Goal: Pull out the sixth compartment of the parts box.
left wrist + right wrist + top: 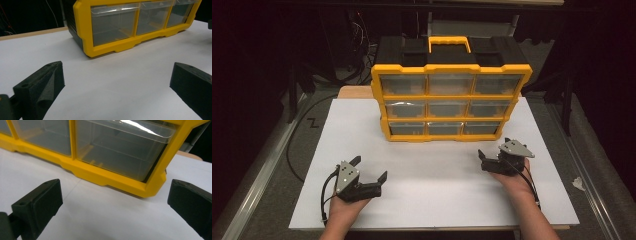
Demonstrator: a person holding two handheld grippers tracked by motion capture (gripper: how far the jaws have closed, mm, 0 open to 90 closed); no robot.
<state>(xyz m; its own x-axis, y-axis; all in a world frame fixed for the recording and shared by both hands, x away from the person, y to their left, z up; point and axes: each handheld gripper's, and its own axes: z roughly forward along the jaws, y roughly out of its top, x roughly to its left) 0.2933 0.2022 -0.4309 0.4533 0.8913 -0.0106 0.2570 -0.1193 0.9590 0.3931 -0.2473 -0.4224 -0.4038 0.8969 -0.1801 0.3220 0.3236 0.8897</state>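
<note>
While both grippers sit low near the front edge of the white board (312, 165), nothing is held yet, so the step in hand looks like the approach to the yellow organizer (451, 100). Left gripper (369, 170) is near the front-left corner, jaws spread wide with only bare board between them; right gripper (494, 152) is toward the right edge, just in front of the organizer's lower right corner, jaws also wide apart and empty. To do it well, I'd say: pick one drawer, line the jaws up square with its front lip, come in level and slow, and steady the frame with the other gripper so the case doesn't slide or tip on the smooth board. Right gripper is closest to the bottom-right drawer (125, 147); left gripper view faces the bottom-left drawer (113, 23). The organizer stands upright at the middle of the board's back edge, black body, yellow front frame, yellow carry handle (449, 44) on top, three rows of three clear drawers. Drawers look shut and flush. Contents hard to tell through the plastic; they look mostly empty.
</note>
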